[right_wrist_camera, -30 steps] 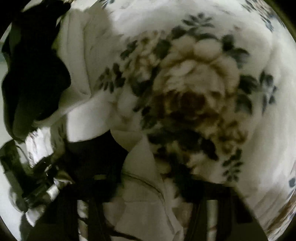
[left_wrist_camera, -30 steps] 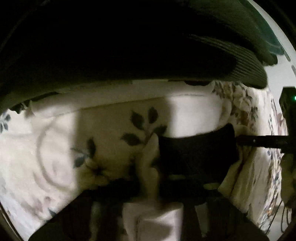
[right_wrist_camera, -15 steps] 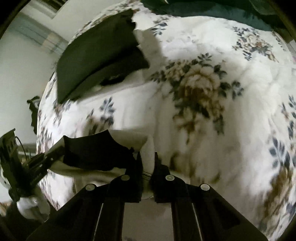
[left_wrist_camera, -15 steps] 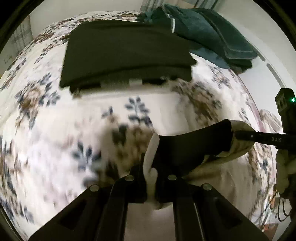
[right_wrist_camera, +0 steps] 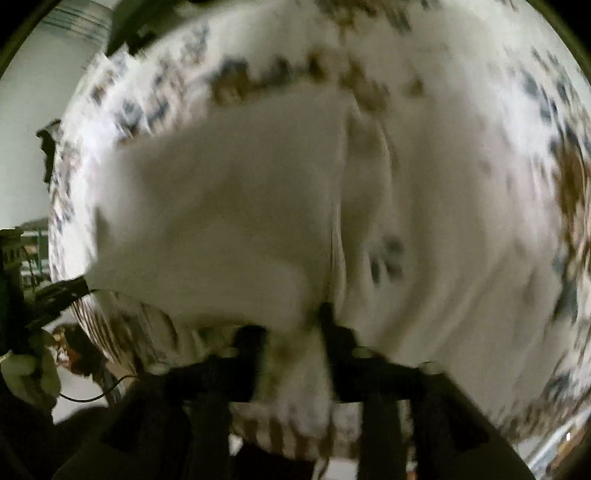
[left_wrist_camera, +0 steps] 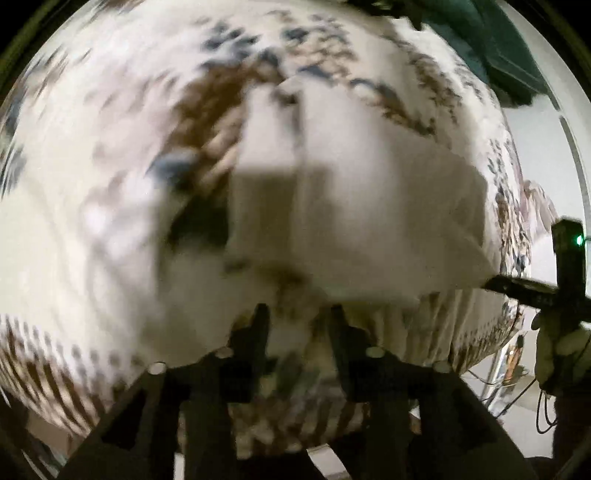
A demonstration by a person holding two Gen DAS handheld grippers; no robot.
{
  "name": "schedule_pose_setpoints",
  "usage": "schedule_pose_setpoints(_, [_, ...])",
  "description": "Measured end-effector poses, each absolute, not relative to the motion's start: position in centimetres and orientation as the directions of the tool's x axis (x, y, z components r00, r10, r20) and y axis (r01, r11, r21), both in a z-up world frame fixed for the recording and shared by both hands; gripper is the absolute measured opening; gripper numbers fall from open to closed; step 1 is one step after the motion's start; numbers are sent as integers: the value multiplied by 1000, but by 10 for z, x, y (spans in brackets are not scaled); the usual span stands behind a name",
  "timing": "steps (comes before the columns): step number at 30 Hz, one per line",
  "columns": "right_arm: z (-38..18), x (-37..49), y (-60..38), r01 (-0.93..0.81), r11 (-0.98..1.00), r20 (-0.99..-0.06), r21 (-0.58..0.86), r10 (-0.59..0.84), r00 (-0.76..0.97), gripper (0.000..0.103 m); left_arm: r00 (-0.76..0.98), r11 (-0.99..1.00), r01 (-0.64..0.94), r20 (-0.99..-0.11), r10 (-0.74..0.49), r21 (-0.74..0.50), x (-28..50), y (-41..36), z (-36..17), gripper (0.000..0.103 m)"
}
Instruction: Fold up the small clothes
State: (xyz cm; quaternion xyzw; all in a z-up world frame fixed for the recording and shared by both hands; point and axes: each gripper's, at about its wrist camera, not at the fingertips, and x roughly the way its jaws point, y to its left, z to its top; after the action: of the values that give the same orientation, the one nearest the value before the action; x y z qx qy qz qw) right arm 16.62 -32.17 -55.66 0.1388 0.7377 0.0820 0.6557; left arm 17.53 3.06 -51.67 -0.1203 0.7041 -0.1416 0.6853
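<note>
A small white garment lies flat on the flowered bedspread, just beyond both grippers near the bed's front edge. It also fills the middle of the right wrist view. My left gripper is open, its fingers apart at the garment's near edge, holding nothing. My right gripper is open too, at the garment's near right corner. Each gripper shows at the edge of the other's view: the right one and the left one. Both views are motion-blurred.
Dark green clothes lie at the far right of the bed. A dark folded garment shows at the far top left of the right wrist view. The bed's skirt edge runs just below the grippers, with floor beyond.
Both grippers let go of the garment and opened. It now lies flat with its white side up; the dark part no longer shows. Both grippers pulled back toward the bed's edge.
</note>
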Motion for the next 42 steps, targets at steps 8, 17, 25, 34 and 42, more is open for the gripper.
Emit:
schedule_pose_setpoints(8, [-541,164,-382,356,826,-890,438,453,45,49,109,875,-136,-885,-452,-464,228,48,-506,57])
schedule_pose_setpoints(17, [-584,227,-401,555,615,-813,560,537,226,46,75,902,-3,-900,-430,-432,311,-12,-548,6])
schedule_pose_setpoints(25, [-589,247,-409,581,629,-849,516,468,247,3,78,846,-41,-846,-527,-531,310,24,-556,7])
schedule_pose_setpoints(34, [-576,214,-406,518,660,-811,544,571,126,44,70,721,-208,-745,-663,-661,258,53,-544,55])
schedule_pose_setpoints(42, [-589,170,-383,503,673,-804,543,590,78,9,54,769,-196,-790,-611,-608,220,35,-548,8])
